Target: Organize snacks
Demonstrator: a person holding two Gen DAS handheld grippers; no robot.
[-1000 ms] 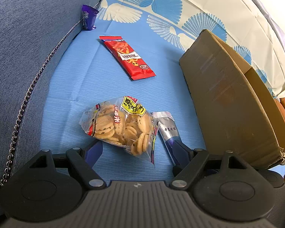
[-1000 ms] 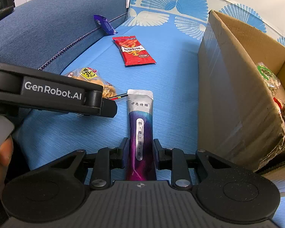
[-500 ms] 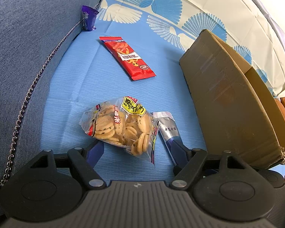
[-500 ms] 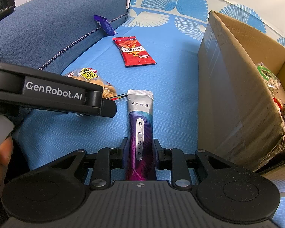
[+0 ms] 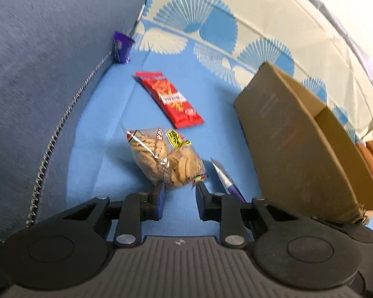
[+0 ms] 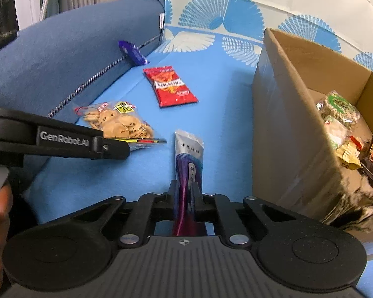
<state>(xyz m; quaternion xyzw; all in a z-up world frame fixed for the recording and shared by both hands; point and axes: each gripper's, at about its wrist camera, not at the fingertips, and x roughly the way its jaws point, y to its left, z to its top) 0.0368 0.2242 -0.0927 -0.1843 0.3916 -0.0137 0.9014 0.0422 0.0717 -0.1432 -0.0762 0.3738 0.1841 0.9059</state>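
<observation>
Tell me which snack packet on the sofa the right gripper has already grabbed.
The purple and silver stick sachet. The right gripper is shut on its lower end, while the cookie bag, red packet and purple candy wrapper lie loose.

Purple sachet [image 6: 188,173] bottom behind claw

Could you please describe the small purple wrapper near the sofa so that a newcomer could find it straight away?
Start at the dark blue sofa cushion on the left and follow its zigzag-stitched seam to the far end. There the small purple wrapper sits against the seam, beyond the red snack packet. It is the smallest loose item and lies farthest from the cardboard box.
</observation>
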